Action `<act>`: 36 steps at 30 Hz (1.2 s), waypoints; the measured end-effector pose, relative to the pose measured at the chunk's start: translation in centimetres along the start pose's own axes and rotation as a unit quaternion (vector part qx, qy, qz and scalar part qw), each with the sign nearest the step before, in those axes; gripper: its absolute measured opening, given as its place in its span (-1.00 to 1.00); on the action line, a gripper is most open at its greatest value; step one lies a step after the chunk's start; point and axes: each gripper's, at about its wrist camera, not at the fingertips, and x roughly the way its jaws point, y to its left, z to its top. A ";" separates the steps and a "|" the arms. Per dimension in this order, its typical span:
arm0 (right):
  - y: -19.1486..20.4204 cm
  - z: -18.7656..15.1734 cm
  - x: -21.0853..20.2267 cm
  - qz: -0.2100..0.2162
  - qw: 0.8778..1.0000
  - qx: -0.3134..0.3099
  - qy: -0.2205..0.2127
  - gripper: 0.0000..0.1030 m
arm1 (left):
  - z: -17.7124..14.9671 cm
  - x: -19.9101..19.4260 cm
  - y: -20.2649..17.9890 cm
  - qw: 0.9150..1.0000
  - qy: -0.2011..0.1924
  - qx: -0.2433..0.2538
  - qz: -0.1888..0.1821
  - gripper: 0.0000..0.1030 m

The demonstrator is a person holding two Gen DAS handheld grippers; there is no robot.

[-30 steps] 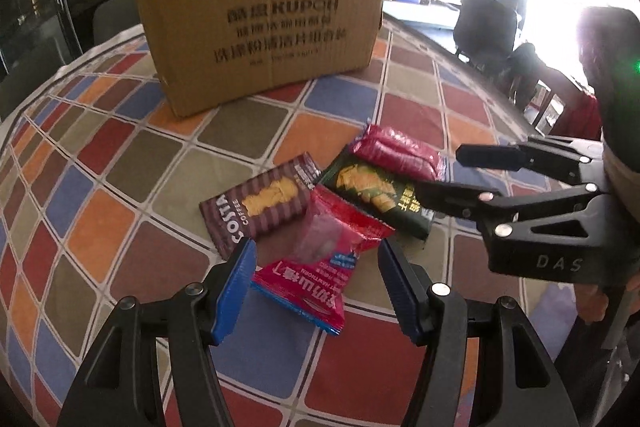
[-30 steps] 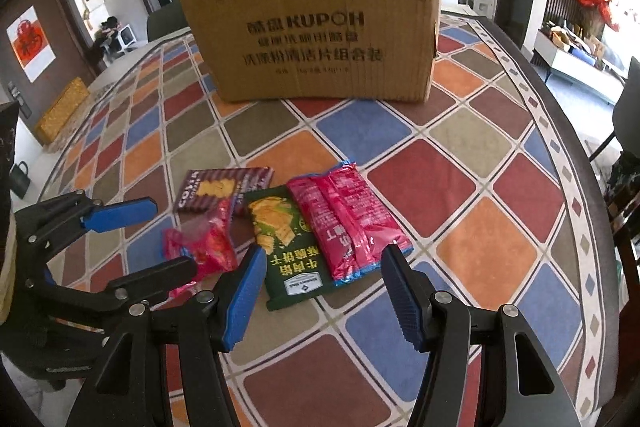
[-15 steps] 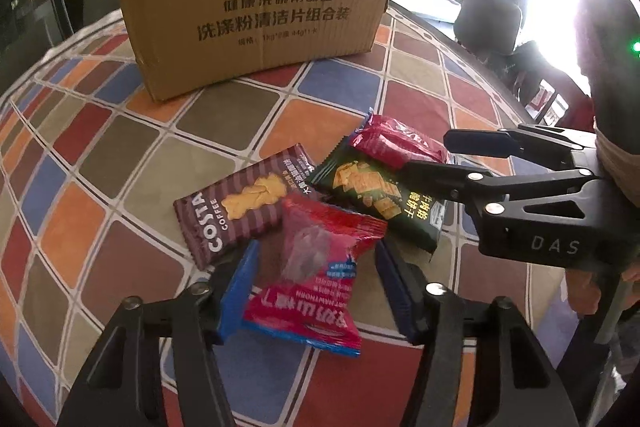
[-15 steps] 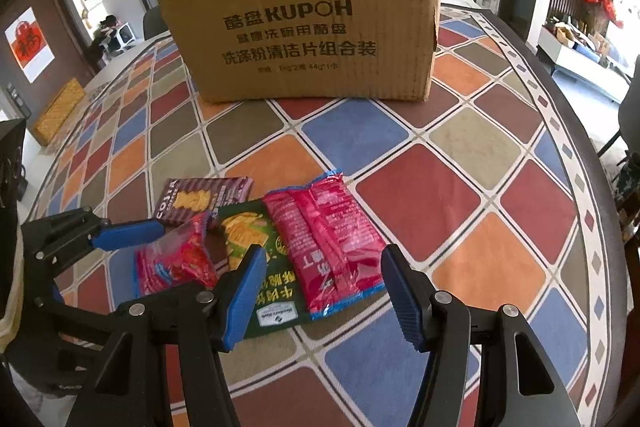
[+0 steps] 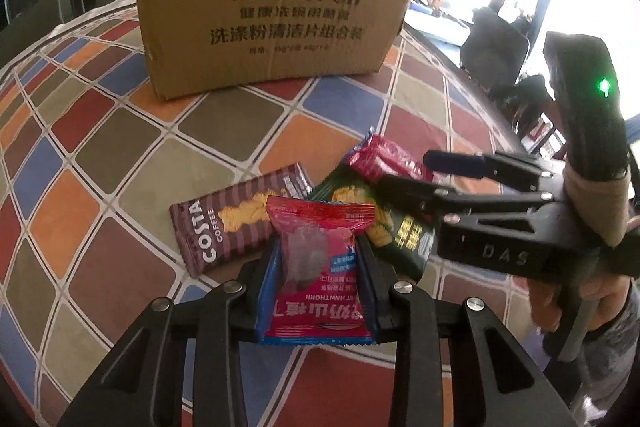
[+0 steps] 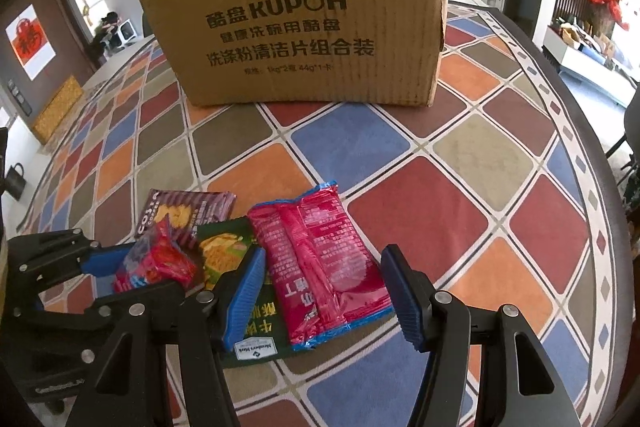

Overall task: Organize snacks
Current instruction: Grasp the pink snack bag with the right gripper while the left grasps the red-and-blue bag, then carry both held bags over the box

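My left gripper (image 5: 316,279) is shut on a red hawthorn snack packet (image 5: 318,267), its blue pads pressing both sides; the packet also shows in the right wrist view (image 6: 156,263). Behind it lie a brown Costa Coffee packet (image 5: 236,223), a dark green biscuit packet (image 5: 400,231) and a long pink packet (image 5: 384,157). My right gripper (image 6: 324,287) is open, its pads on either side of the long pink packet (image 6: 320,259), which lies partly on the green packet (image 6: 228,255). The right gripper also shows in the left wrist view (image 5: 424,175).
A tall cardboard box (image 6: 304,15) stands at the back of the table; it also shows in the left wrist view (image 5: 272,15). The round table has a checkered cloth (image 6: 440,211). Its edge curves along the right (image 6: 592,131). Chairs (image 5: 496,47) stand beyond.
My left gripper has closed on the red hawthorn packet and tipped it up. Both grippers have moved forward toward the snacks and the box; the right now straddles the pink packet.
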 end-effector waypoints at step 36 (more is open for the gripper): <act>1.3 1.1 -5.5 0.001 0.997 0.018 -0.081 -0.17 | 3.3 -5.2 -0.1 0.995 -0.099 -0.018 0.017 -0.33</act>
